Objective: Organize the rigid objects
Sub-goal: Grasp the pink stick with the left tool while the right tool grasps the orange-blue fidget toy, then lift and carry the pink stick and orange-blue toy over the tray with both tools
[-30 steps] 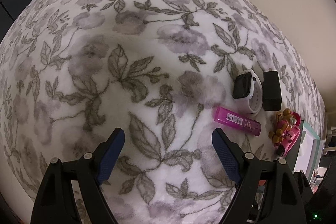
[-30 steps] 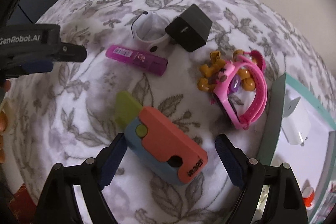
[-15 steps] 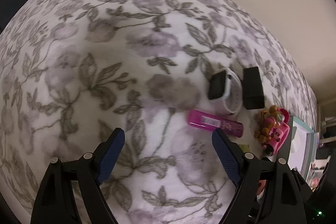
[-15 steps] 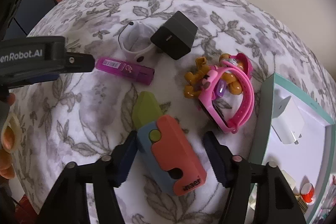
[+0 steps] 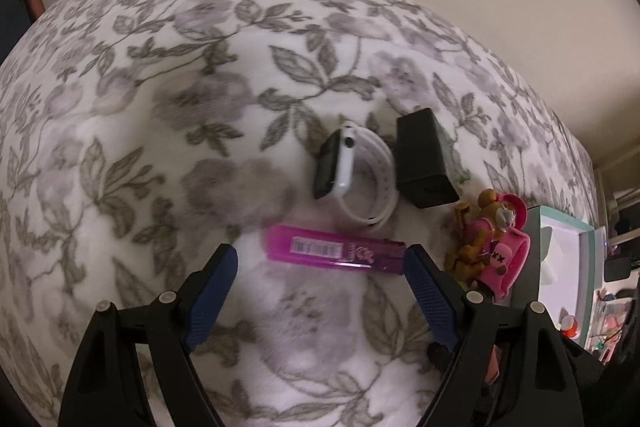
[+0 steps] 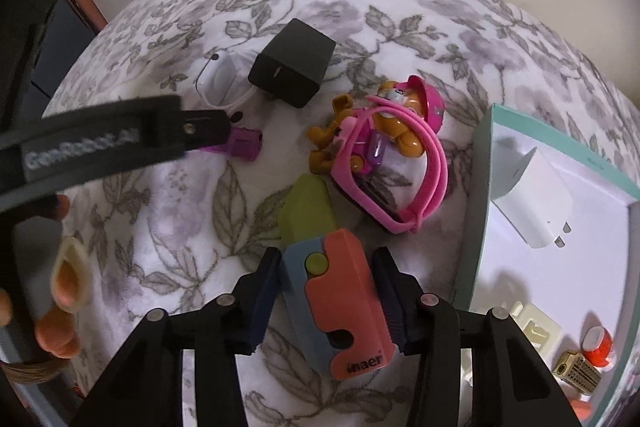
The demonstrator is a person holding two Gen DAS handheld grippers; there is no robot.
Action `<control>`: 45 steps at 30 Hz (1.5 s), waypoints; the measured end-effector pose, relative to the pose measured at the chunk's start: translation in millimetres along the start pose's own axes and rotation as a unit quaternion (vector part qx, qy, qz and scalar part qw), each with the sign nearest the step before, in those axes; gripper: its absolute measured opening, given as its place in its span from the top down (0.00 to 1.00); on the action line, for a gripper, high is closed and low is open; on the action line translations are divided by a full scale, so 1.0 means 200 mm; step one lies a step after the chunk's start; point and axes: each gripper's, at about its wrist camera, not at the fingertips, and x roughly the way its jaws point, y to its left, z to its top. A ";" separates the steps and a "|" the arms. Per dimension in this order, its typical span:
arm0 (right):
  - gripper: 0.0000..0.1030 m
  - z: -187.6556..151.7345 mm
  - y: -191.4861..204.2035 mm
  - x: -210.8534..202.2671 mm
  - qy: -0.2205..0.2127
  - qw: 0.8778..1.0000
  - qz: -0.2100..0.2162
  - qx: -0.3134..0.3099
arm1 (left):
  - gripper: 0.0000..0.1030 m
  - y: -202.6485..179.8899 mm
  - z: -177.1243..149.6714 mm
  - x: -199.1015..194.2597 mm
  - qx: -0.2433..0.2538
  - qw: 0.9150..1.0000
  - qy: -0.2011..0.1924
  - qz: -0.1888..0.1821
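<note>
Floral blanket (image 6: 168,227) — right gripper (image 6: 326,267) clamped on orange-blue toy (image 6: 340,307); left gripper (image 5: 320,259) apart before magenta tube (image 5: 332,253).

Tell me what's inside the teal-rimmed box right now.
In the box: a white plug adapter, an orange-red cap, a gold piece, cream parts. The right gripper and frame edge hide the rest.

The support surface is a soft white blanket (image 5: 168,155) printed with grey leaves and mauve flowers. Resting directly on it: a white smartwatch (image 5: 352,171) just beside a black charger block (image 5: 424,159), a magenta tube (image 5: 332,253), a pink watch with toy figure (image 6: 384,155), and a multicolour folding toy (image 6: 332,291). A teal-rimmed box (image 6: 476,211) sits at the blanket's right side.
</note>
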 end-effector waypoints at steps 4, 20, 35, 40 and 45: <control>0.52 -0.02 -0.01 -0.01 -0.002 1.000 0.005 0.001 | 0.17 -0.04 0.00 0.04 0.014 1.000 -0.002 0.010; 0.52 -0.04 0.02 0.00 -0.009 1.000 -0.002 -0.003 | 0.21 -0.16 -0.01 0.10 0.069 0.995 -0.004 0.077; 0.52 -0.22 -0.01 -0.07 -0.006 0.996 0.046 0.073 | 0.21 -0.12 -0.25 -0.03 0.059 0.992 0.030 0.111; 0.52 -0.29 -0.06 -0.11 -0.006 0.989 0.093 0.118 | 0.21 -0.11 -0.34 -0.12 0.042 0.993 0.029 0.102; 0.52 -0.35 -0.09 -0.14 -0.003 0.982 0.115 0.148 | 0.21 -0.13 -0.42 -0.21 0.039 0.994 0.019 0.098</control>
